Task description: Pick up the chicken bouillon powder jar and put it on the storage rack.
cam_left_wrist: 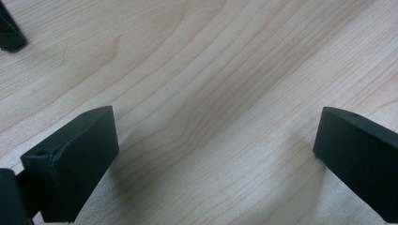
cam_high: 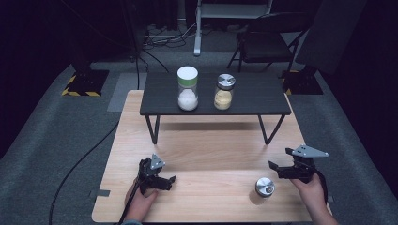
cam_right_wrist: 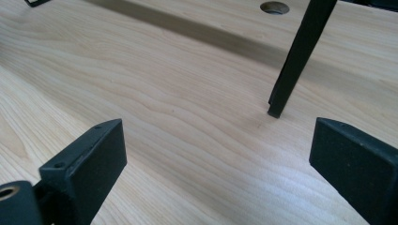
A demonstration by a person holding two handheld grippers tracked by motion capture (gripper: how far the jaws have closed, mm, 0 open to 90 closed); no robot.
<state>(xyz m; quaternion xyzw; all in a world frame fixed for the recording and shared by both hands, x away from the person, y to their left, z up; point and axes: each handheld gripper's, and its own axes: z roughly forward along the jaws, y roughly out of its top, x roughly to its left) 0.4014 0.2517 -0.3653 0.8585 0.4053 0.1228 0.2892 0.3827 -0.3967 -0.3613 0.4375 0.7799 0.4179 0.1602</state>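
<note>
On the wooden table, my left gripper rests near the front left, jaws pointing right and open with nothing between them. In the left gripper view the left gripper shows bare wood between wide jaws. My right gripper is held at the front right, jaws pointing left, open and empty. A small jar with a metal lid stands just in front of it, to its left. The right gripper faces a black shelf leg.
A low black shelf stands on the table's far half. It carries a white-lidded jar of white powder and a metal-lidded jar with tan contents. A hole is in the tabletop beyond the leg. Cables and a chair lie behind.
</note>
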